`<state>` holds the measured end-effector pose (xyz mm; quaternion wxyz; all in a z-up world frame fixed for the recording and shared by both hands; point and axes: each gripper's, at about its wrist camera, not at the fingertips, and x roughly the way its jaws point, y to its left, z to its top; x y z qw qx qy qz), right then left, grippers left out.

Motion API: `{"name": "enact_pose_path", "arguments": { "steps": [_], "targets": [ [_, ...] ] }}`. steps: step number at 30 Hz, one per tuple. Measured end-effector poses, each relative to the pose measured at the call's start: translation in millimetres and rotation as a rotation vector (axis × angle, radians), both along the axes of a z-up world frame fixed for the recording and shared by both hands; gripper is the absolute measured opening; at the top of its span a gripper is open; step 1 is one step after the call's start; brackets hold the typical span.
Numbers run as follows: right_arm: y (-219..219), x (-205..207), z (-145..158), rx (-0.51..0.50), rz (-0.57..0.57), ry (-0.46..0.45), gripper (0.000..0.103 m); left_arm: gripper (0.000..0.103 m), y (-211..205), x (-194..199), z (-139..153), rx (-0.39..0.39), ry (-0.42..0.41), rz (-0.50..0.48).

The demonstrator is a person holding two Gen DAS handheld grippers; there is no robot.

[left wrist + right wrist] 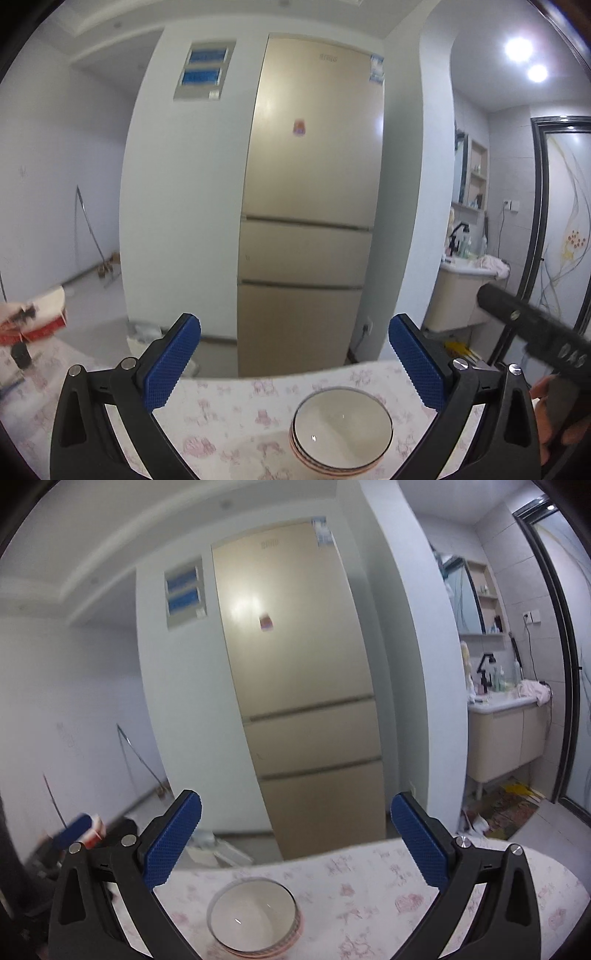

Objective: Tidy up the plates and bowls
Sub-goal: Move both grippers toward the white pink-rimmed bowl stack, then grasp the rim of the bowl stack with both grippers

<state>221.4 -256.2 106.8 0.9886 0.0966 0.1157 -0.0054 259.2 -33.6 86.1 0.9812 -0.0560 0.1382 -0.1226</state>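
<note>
A white bowl with dark rim lines and an orange band, apparently the top of a small stack, sits on the floral tablecloth near the far table edge. My left gripper is open above and behind it, blue pads wide apart, nothing between them. In the right wrist view the same stack of bowls lies low centre-left, and my right gripper is also open and empty above it. No plates are in view.
A gold three-door fridge stands beyond the table edge. A red and white box sits at the table's left. The other gripper's black body and a hand show at right. A bathroom vanity is far right.
</note>
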Motion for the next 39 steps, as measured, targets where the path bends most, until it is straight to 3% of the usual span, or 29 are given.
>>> {"name": "enact_pose_path", "arguments": {
  "steps": [4, 11, 16, 28, 33, 36, 38, 39],
  "targets": [
    [-5, 22, -23, 0.048, 0.017, 0.105, 0.103, 0.103, -1, 23, -21, -0.054, 0.143, -0.047],
    [-13, 56, -64, 0.076, 0.073, 0.282, 0.103, 0.103, -14, 54, -55, 0.042, 0.279, -0.024],
    [-23, 74, -94, 0.199, 0.129, 0.424, 0.103, 0.103, -15, 76, -85, 0.002, 0.418, -0.035],
    [-31, 92, -136, 0.365, 0.213, 0.642, 0.103, 0.102, -14, 93, -120, 0.031, 0.573, -0.041],
    [-32, 101, -156, 0.484, 0.258, 0.716, 0.086, 0.087, -6, 101, -132, -0.074, 0.666, -0.099],
    [-29, 102, -161, 0.498, 0.284, 0.739, 0.075, 0.075, -2, 106, -143, -0.154, 0.728, -0.139],
    [-29, 104, -165, 0.519, 0.295, 0.759, 0.070, 0.061, -2, 109, -148, -0.184, 0.762, -0.157],
    [-29, 104, -168, 0.536, 0.299, 0.769, 0.067, 0.059, -1, 110, -151, -0.196, 0.776, -0.164]
  ]
}}
